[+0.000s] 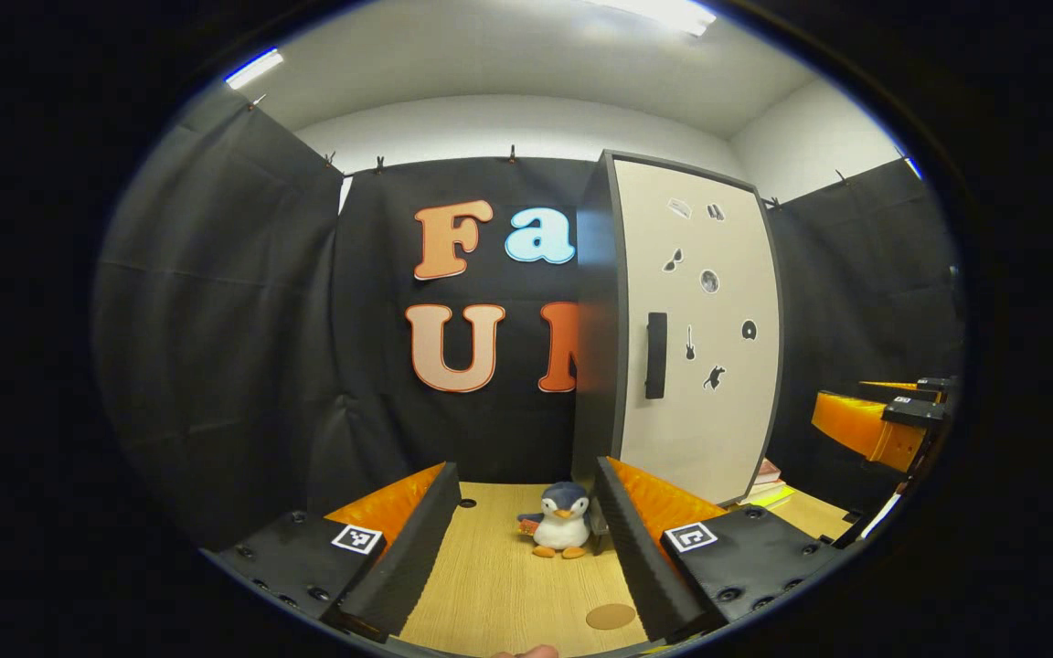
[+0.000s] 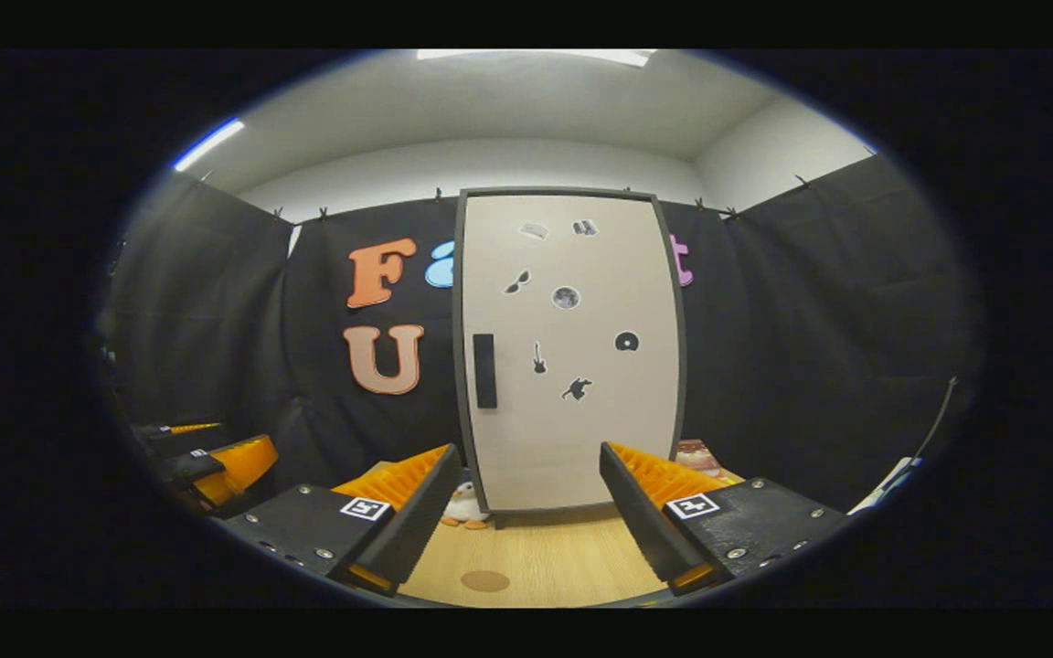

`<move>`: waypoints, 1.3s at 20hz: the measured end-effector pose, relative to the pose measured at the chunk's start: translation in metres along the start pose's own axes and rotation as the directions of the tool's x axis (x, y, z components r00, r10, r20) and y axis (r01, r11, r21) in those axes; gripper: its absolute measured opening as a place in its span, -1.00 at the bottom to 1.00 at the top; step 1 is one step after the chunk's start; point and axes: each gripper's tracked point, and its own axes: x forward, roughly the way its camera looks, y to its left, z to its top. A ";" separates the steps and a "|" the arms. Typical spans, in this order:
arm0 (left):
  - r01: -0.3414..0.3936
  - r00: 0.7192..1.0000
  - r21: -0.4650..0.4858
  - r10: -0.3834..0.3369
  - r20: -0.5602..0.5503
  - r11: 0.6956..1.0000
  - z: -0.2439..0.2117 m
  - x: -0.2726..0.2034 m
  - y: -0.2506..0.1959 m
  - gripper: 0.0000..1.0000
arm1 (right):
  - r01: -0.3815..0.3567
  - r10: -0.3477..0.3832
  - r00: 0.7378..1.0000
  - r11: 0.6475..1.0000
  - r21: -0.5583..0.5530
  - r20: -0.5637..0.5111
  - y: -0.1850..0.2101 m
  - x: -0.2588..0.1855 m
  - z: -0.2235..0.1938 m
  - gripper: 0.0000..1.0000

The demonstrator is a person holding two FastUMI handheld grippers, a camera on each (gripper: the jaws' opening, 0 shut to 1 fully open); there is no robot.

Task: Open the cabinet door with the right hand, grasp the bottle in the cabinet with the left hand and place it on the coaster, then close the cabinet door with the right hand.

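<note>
Currently you are facing the closed beige cabinet door (image 2: 572,352) with your right gripper (image 2: 522,512) spread, risking slipping off its slim black handle (image 2: 484,370).

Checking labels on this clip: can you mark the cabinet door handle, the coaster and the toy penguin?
cabinet door handle (image 2: 484,370), right gripper view, middle of the dark vertical bar.
coaster (image 1: 611,616), left gripper view, centre of the round brown disc.
toy penguin (image 1: 563,530), left gripper view, its white belly.

Left gripper (image 1: 526,557) held level, jaws spread wide, gripping nothing. Right gripper (image 2: 526,525) likewise level with jaws parted and empty. Seen well off to each other's side (image 1: 883,425) (image 2: 207,466).
</note>
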 end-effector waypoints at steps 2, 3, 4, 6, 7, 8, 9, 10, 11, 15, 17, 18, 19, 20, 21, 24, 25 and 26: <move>0.001 1.000 0.002 -0.001 -0.008 1.000 -0.002 0.006 0.002 0.93 | -0.007 0.007 1.000 1.000 0.004 0.000 0.004 0.011 -0.001 0.88; -0.002 1.000 0.003 0.002 -0.014 1.000 -0.004 0.009 0.004 0.93 | -0.010 0.010 1.000 1.000 0.004 0.002 0.007 0.019 0.000 0.88; -0.004 1.000 0.003 0.004 -0.016 1.000 -0.004 0.012 0.006 0.93 | -0.015 0.015 1.000 1.000 0.003 0.003 0.010 0.027 0.001 0.87; -0.002 1.000 0.002 0.002 -0.023 1.000 -0.005 0.021 0.008 0.93 | -0.028 0.028 1.000 1.000 0.003 0.004 0.018 0.047 0.002 0.84; 0.000 1.000 0.003 0.000 -0.023 1.000 -0.005 0.024 0.010 0.93 | -0.037 0.037 0.999 0.999 0.002 0.003 0.023 0.059 0.004 0.87; 0.002 1.000 0.003 -0.002 -0.017 1.000 -0.003 0.028 0.011 0.97 | -0.040 0.040 0.999 0.999 -0.002 0.008 0.026 0.068 0.006 0.84; 0.000 1.000 0.004 0.000 -0.015 1.000 -0.004 0.030 0.013 0.92 | -0.046 0.046 0.999 0.999 -0.009 0.009 0.029 0.083 0.008 0.86; -0.001 1.000 0.004 0.001 -0.011 1.000 -0.004 0.034 0.016 0.97 | -0.051 0.051 0.999 0.999 -0.013 0.006 0.033 0.096 0.008 0.88; 0.000 1.000 0.005 0.000 -0.011 1.000 -0.004 0.038 0.016 0.97 | -0.058 0.058 0.998 0.998 -0.017 0.003 0.037 0.109 0.007 0.87; -0.016 1.000 0.004 0.016 -0.018 1.000 -0.009 0.061 0.025 0.99 | -0.071 0.071 0.997 0.997 -0.024 0.006 0.048 0.158 0.014 0.88; -0.022 0.999 -0.009 0.022 -0.034 1.000 -0.013 0.075 0.028 0.93 | -0.083 0.083 0.997 0.996 -0.030 0.006 0.054 0.182 0.016 0.88; -0.030 0.999 -0.013 0.029 -0.038 0.999 -0.014 0.082 0.032 0.97 | -0.083 0.084 0.996 0.996 -0.034 0.007 0.054 0.194 0.017 0.88; -0.038 0.998 -0.013 0.037 -0.043 0.999 -0.017 0.089 0.035 0.94 | -0.086 0.086 0.996 0.996 -0.033 0.008 0.057 0.205 0.017 0.88; -0.048 0.998 -0.013 0.047 -0.050 0.999 -0.019 0.095 0.039 0.94 | -0.086 0.086 0.996 0.996 -0.033 0.004 0.058 0.217 0.017 0.88; -0.057 0.997 -0.014 0.056 -0.053 0.998 -0.021 0.100 0.041 0.94 | -0.092 0.092 0.996 0.995 -0.034 0.000 0.059 0.229 0.016 0.89; -0.089 0.993 -0.013 0.088 -0.076 0.996 -0.029 0.115 0.051 0.94 | -0.096 0.095 0.995 0.995 -0.026 -0.010 0.062 0.258 0.011 0.89; -0.096 0.992 -0.016 0.094 -0.085 0.995 -0.033 0.121 0.054 0.93 | -0.091 0.091 0.996 0.996 -0.019 -0.008 0.062 0.267 0.011 0.89; -0.099 0.991 -0.016 0.097 -0.092 0.995 -0.035 0.126 0.055 0.89 | -0.096 0.096 0.995 0.995 -0.012 -0.009 0.064 0.274 0.010 0.88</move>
